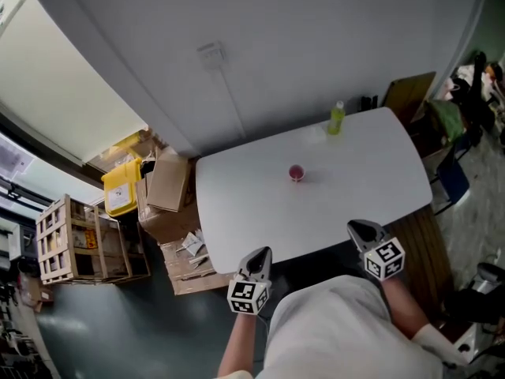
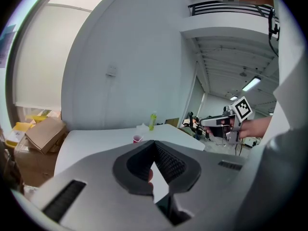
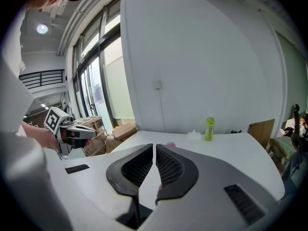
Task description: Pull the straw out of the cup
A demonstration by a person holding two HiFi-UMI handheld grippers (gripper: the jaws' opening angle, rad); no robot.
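A tip-over is judged the main risk. The small pink cup stands alone near the middle of the white rectangular table and looks light. It could be dragged or toppled if the straw were pulled sideways, or if the cup were not steadied by the other gripper. The straw itself is too small to be made out in any view, so a misjudged pinch that catches the cup's rim instead is also conceivable. The tall yellow-green plastic bottle at the table's far edge is well apart from the cup and is unlikely to be disturbed. The left gripper is held just at the table's near edge, towards its left corner, with its jaws brought together at the tips and nothing gripped between them. The right gripper is held over the near edge further right, its jaws likewise pressed together and empty. The cup is touched by neither and lies well apart from both, so the jaws would have to be opened before any grasp.
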